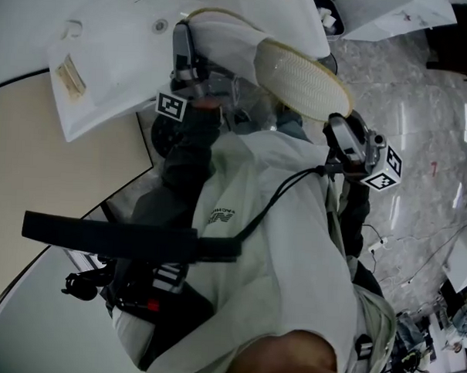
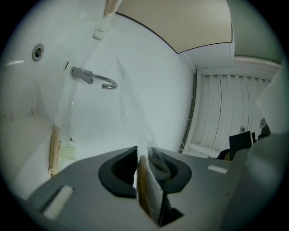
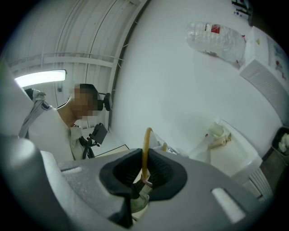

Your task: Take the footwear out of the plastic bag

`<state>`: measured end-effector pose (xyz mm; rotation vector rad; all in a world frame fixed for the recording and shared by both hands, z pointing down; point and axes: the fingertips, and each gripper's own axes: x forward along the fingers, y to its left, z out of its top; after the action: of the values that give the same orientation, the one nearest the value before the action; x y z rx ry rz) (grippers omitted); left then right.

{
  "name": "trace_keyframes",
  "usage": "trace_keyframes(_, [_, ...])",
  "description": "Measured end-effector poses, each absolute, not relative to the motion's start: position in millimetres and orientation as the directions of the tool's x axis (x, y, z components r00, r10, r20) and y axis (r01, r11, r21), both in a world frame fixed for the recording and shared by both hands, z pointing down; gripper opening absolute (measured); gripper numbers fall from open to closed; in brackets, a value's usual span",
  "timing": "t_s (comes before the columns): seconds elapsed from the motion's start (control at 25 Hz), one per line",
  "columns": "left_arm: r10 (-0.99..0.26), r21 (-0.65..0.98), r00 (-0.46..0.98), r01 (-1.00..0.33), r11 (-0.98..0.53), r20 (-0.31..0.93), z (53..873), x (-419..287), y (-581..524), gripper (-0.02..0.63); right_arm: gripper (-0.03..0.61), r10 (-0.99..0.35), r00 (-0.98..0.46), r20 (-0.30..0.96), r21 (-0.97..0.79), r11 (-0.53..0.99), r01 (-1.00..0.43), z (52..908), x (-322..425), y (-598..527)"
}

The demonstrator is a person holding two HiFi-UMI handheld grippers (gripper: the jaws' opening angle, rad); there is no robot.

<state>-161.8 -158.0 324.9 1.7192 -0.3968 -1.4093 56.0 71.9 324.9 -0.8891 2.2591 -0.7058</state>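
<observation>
Up in front of the person's chest, two hand-held grippers hold a slipper and its bag between them.
The left gripper (image 2: 142,164) has its jaws pinched together on the clear, glossy plastic bag (image 2: 135,117). The right gripper (image 3: 143,173) clamps the thin, curved tan rim of the slipper (image 1: 300,76), whose oval sole is pale and finely ribbed.
</observation>
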Motion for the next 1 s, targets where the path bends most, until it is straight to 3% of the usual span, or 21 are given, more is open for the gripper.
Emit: trace_keyframes(1.0, [-0.723, 0.805, 0.359, 0.194, -0.56, -0.59, 350, -163, -169, 0.0, 0.034, -0.733, -0.56, -0.386, -0.638, 0.651, -0.412, 306, 84, 84])
